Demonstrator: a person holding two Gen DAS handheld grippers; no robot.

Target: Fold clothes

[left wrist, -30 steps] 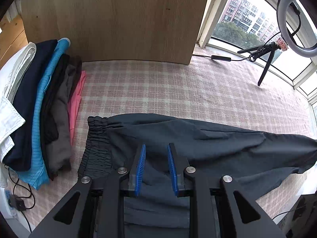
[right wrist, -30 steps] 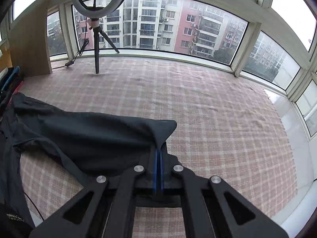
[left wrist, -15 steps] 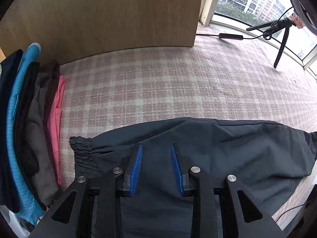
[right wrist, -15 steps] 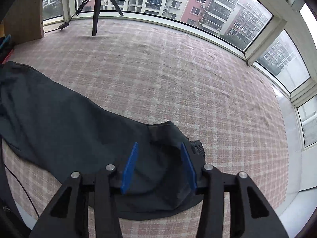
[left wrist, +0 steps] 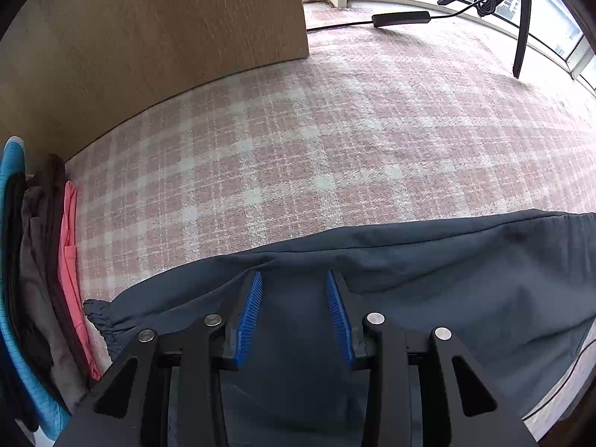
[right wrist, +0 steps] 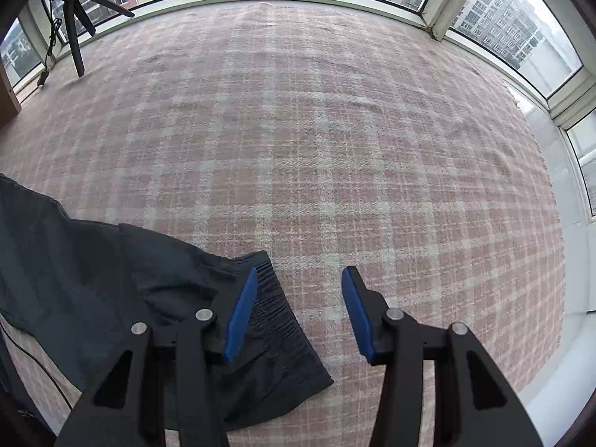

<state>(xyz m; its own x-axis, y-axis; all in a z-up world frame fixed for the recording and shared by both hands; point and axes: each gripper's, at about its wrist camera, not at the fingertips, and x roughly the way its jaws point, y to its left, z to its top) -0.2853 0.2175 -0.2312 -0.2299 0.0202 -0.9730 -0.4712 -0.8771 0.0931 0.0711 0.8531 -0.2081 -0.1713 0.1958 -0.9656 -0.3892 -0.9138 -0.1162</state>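
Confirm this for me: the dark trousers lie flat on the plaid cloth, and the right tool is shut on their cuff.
Not quite. The right wrist view shows the right tool open: its blue pads stand apart, with the trousers' elastic cuff lying loose by the left pad, not pinched. The rest holds: the trousers lie flat on the plaid cloth.

Your left wrist camera looked steeply down from close above the dark trousers, its gripper fingers filling the lower middle of the frame, with the wooden panel at upper left and the tripod at upper right. Your right wrist camera also faced steeply down and close, over the plaid blanket, with windows along the top edge. Both views shared the trousers, the blanket and the tripod, which sat at upper left in the right view.
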